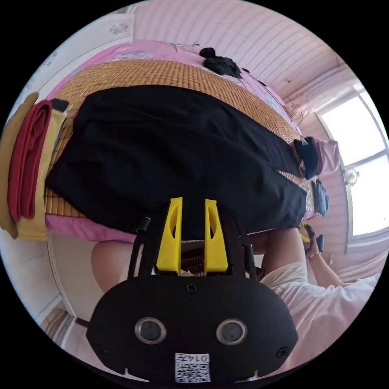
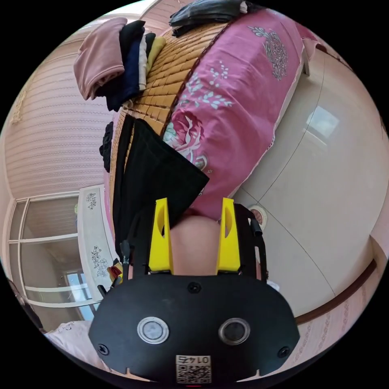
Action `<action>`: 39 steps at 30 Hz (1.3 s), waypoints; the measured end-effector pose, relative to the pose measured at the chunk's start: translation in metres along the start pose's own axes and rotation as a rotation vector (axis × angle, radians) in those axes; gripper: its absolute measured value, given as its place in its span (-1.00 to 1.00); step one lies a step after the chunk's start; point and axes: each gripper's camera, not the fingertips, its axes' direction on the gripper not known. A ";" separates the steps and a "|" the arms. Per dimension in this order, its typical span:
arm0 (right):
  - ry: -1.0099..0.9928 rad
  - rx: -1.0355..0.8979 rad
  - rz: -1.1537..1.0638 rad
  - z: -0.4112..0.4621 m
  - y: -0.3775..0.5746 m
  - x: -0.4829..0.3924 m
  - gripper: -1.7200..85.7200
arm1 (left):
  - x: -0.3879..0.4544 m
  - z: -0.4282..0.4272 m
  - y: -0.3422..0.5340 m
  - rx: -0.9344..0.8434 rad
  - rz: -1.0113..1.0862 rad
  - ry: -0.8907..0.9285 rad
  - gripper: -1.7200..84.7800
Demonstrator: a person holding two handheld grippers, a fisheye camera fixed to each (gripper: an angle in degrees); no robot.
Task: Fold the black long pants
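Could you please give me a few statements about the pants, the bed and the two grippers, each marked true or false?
1. The black pants lie spread on a woven mat. True.
2. The right gripper clamps the pants. False: its jaws stand wide apart, holding nothing.
3. A red folded garment lies at the mat's end. True.
4. The bed cover is plain blue. False: it is pink with flowers.
5. The left gripper has its jaws fully closed together. False: a gap shows between them.
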 end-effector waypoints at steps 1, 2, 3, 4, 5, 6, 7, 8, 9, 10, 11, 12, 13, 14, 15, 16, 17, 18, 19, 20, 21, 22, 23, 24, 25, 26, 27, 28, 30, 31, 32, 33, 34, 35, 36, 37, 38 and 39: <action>-0.007 -0.054 0.014 0.008 -0.004 0.001 -0.60 | -0.011 -0.006 0.004 0.016 -0.042 0.008 -0.77; -0.028 -0.112 0.024 0.013 -0.010 -0.001 -0.66 | -0.030 -0.016 0.011 0.044 -0.101 0.002 -0.78; -0.032 -0.123 0.022 0.013 -0.011 -0.005 -0.69 | -0.046 -0.025 0.019 0.064 -0.137 -0.037 -0.78; -0.015 -0.105 -0.020 0.008 -0.013 -0.017 -0.76 | -0.053 -0.030 0.022 0.071 -0.152 -0.061 -0.78; 0.024 -0.077 -0.079 0.002 -0.013 -0.031 -0.82 | -0.068 -0.037 0.028 0.078 -0.192 -0.092 -0.78; 0.051 -0.072 -0.098 -0.001 -0.013 -0.038 -0.85 | -0.083 -0.042 0.034 0.081 -0.246 -0.095 -0.78; 0.094 -0.072 -0.121 -0.006 -0.013 -0.049 -0.89 | -0.092 -0.044 0.036 0.085 -0.276 -0.088 -0.77; 0.115 -0.064 -0.128 -0.013 -0.012 -0.057 -0.92 | -0.107 -0.049 0.041 0.095 -0.342 -0.073 -0.77; 0.118 -0.052 -0.129 -0.017 -0.012 -0.061 -0.92 | -0.120 -0.054 0.045 0.107 -0.396 -0.063 -0.76; 0.108 -0.016 -0.132 -0.028 -0.010 -0.068 -0.93 | -0.125 -0.057 0.046 0.117 -0.414 -0.062 -0.76; 0.093 0.021 -0.133 -0.039 -0.009 -0.074 -0.94 | -0.133 -0.064 0.046 0.144 -0.443 -0.070 -0.76; 0.088 0.037 -0.134 -0.044 -0.008 -0.078 -0.94 | -0.141 -0.070 0.045 0.174 -0.461 -0.076 -0.76; 0.086 0.058 -0.139 -0.052 -0.006 -0.084 -0.95 | -0.144 -0.073 0.043 0.188 -0.470 -0.076 -0.76; 0.093 0.061 -0.146 -0.057 -0.004 -0.091 -0.95 | -0.152 -0.078 0.040 0.213 -0.491 -0.072 -0.75; 0.100 0.059 -0.149 -0.059 -0.003 -0.094 -0.95 | -0.160 -0.082 0.036 0.243 -0.522 -0.060 -0.72; 0.116 0.052 -0.153 -0.062 -0.001 -0.099 -0.95 | -0.163 -0.083 0.034 0.259 -0.537 -0.047 -0.71; 0.133 0.045 -0.154 -0.064 0.001 -0.105 -0.95 | -0.170 -0.084 0.031 0.285 -0.565 -0.015 -0.71; 0.141 0.042 -0.154 -0.065 0.002 -0.108 -0.95 | -0.177 -0.082 0.027 0.295 -0.591 0.008 -0.71; 0.151 0.038 -0.158 -0.066 0.005 -0.115 -0.96 | -0.179 -0.080 0.026 0.295 -0.599 0.015 -0.71; 0.162 0.037 -0.164 -0.068 0.007 -0.122 -0.96 | -0.182 -0.076 0.022 0.288 -0.604 0.030 -0.73; 0.168 0.037 -0.168 -0.069 0.008 -0.126 -0.96 | -0.183 -0.069 0.017 0.259 -0.602 0.050 -0.76; 0.181 0.035 -0.178 -0.071 0.009 -0.133 -0.96 | -0.183 -0.065 0.015 0.235 -0.598 0.061 -0.80; 0.191 0.036 -0.189 -0.072 0.011 -0.141 -0.96 | -0.182 -0.069 0.016 0.226 -0.617 0.015 -0.89; 0.195 0.038 -0.195 -0.073 0.012 -0.145 -0.96 | -0.183 -0.072 0.014 0.203 -0.572 0.036 -0.93; 0.206 0.046 -0.204 -0.074 0.013 -0.151 -0.96 | -0.184 -0.074 0.015 0.193 -0.559 0.053 -0.95; 0.215 0.046 -0.213 -0.075 0.014 -0.158 -0.96 | -0.187 -0.082 0.019 0.190 -0.550 0.062 -0.97; 0.218 0.045 -0.217 -0.075 0.015 -0.161 -0.96 | -0.189 -0.093 0.026 0.216 -0.533 0.064 -0.97; 0.229 0.040 -0.229 -0.074 0.016 -0.167 -0.96 | -0.190 -0.099 0.032 0.233 -0.528 0.066 -0.98; 0.261 0.034 -0.253 -0.073 0.020 -0.177 -0.96 | -0.195 -0.122 0.056 0.280 -0.514 0.091 -0.98; 0.288 0.028 -0.273 -0.072 0.023 -0.184 -0.95 | -0.196 -0.127 0.062 0.286 -0.508 0.094 -0.98; 0.308 0.020 -0.291 -0.070 0.027 -0.190 -0.95 | -0.196 -0.135 0.073 0.290 -0.492 0.086 -0.98; 0.316 0.015 -0.299 -0.069 0.029 -0.193 -0.95 | -0.195 -0.141 0.084 0.280 -0.475 0.062 -0.98; 0.328 0.007 -0.313 -0.067 0.032 -0.199 -0.95 | -0.194 -0.143 0.089 0.272 -0.470 0.047 -0.98; 0.333 0.002 -0.324 -0.065 0.035 -0.205 -0.95 | -0.193 -0.147 0.097 0.259 -0.462 0.023 -0.98; 0.336 0.002 -0.330 -0.065 0.036 -0.209 -0.95 | -0.191 -0.151 0.104 0.256 -0.461 0.008 -0.98; 0.341 0.008 -0.347 -0.065 0.038 -0.218 -0.95 | -0.190 -0.153 0.107 0.259 -0.461 0.004 -0.98; 0.344 0.020 -0.368 -0.066 0.039 -0.228 -0.96 | -0.187 -0.158 0.111 0.273 -0.457 0.003 -0.98; 0.345 0.026 -0.382 -0.067 0.039 -0.234 -0.96 | -0.183 -0.163 0.113 0.296 -0.448 0.008 -0.98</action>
